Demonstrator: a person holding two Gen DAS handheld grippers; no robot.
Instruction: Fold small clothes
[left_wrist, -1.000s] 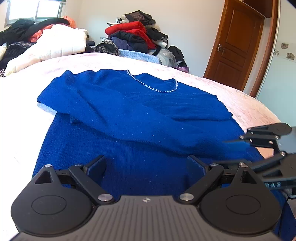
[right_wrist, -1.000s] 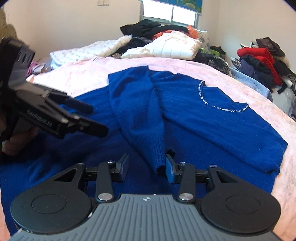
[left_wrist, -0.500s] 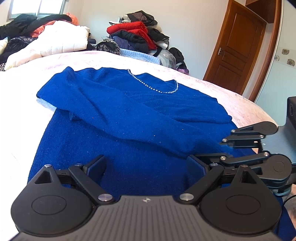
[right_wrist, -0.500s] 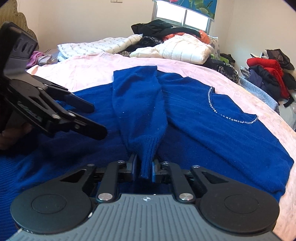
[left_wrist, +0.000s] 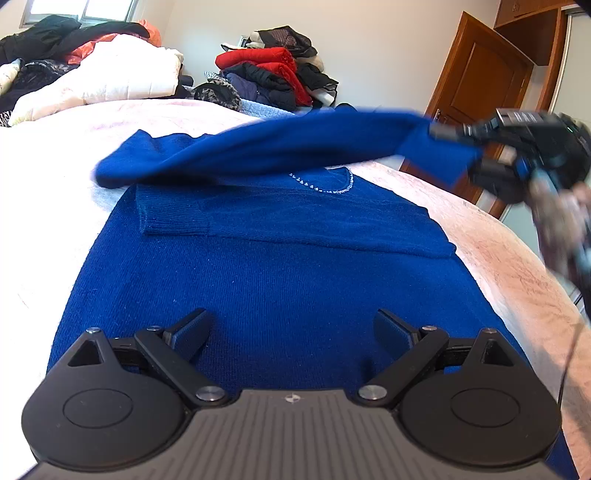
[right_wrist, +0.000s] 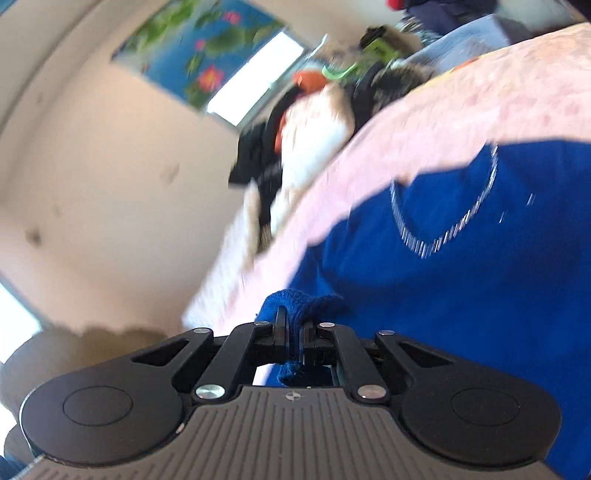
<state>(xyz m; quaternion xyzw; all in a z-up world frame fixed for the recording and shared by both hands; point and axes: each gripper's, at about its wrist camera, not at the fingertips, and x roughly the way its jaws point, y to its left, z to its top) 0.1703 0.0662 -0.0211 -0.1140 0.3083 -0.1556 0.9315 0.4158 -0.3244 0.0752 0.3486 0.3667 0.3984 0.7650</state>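
Right gripper (right_wrist: 293, 341): jaws have just closed and are clamped on the cuff (right_wrist: 295, 306) of one sleeve of the blue sweater (left_wrist: 280, 280). Knit is bunched between the pads and sticks out above and below them. Right-wrist view is tilted and smeared with motion blur. In the left-wrist view the same gripper (left_wrist: 448, 133) is up off the sweater, past its right edge, blurred, with a hand (left_wrist: 561, 225) on it. The held sleeve (left_wrist: 258, 147) hangs stretched in the air above the sweater's upper body, running from the far left shoulder across to that gripper.

Left gripper (left_wrist: 291, 332): jaws wide apart, nothing between them. It sits over the sweater's near hem, pads (left_wrist: 190, 332) just above the fabric; cannot tell if they touch it.

Sweater lies flat, front up, on the pink bedspread (left_wrist: 491, 258), neckline at the far end with a sparkly trim (left_wrist: 325, 186). The other sleeve (left_wrist: 295, 229) is folded across the chest, below the neckline, cuff end toward the sweater's left edge. A bit of pale fabric (left_wrist: 107, 194) shows on the bedspread just left of the sweater's far shoulder.

Beyond the sweater's far end: white quilted jacket (left_wrist: 122, 77) with dark and orange clothes heaped on it, and a pile of red, black and navy clothes (left_wrist: 273, 74) against the wall. Wooden door (left_wrist: 480, 85) beyond the sweater's right side. Right-wrist view also shows a window (right_wrist: 255, 92) under a blue floral blind (right_wrist: 199, 48).
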